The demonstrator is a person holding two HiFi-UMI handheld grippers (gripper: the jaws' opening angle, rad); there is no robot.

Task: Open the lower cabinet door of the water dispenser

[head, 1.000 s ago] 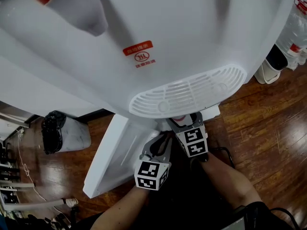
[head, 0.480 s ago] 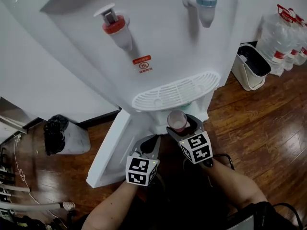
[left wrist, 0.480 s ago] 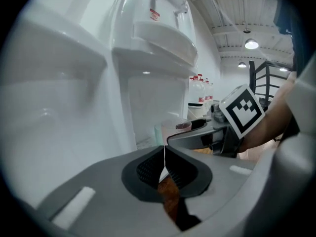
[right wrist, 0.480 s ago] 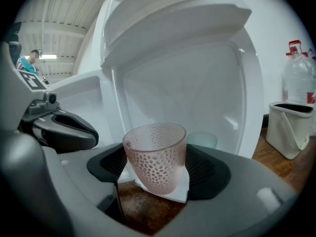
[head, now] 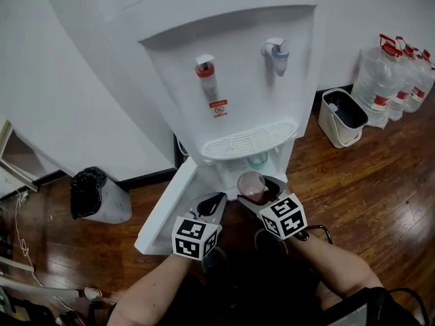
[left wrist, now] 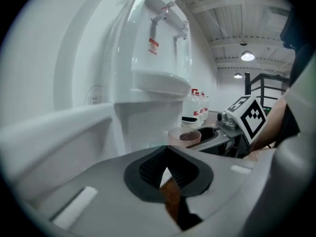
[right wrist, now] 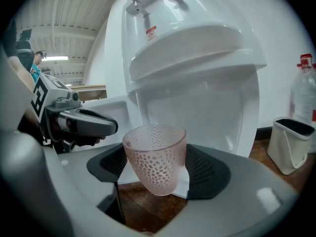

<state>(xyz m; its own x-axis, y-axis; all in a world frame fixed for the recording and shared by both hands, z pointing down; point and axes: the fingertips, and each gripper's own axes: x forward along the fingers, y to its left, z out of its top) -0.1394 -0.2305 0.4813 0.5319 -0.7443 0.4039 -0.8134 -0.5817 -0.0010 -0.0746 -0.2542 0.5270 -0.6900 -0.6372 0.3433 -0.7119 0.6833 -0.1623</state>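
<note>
The white water dispenser [head: 224,66] stands against the wall, and its lower cabinet door [head: 166,209] is swung open to the left. My right gripper [head: 262,190] is shut on a pink dotted cup [head: 250,182], held upright in front of the open cabinet [right wrist: 197,107]. In the right gripper view the cup [right wrist: 155,154] sits squeezed between both pads. My left gripper [head: 215,201] hovers beside the door's free edge. Its jaws have just been opening, and only a narrow gap with nothing in it shows between its pads [left wrist: 148,168].
A pale green cup [head: 257,160] sits inside the cabinet under the drip tray [head: 248,141]. A bin with a black bag [head: 92,192] stands at the left. At the right stand a white bin [head: 343,117] and water bottles [head: 391,73]. The floor is dark wood.
Both grippers have risen and drawn back from the cabinet, the right one bringing the pink cup out from under the drip tray. The door stays open. The head view now shows the taps.
</note>
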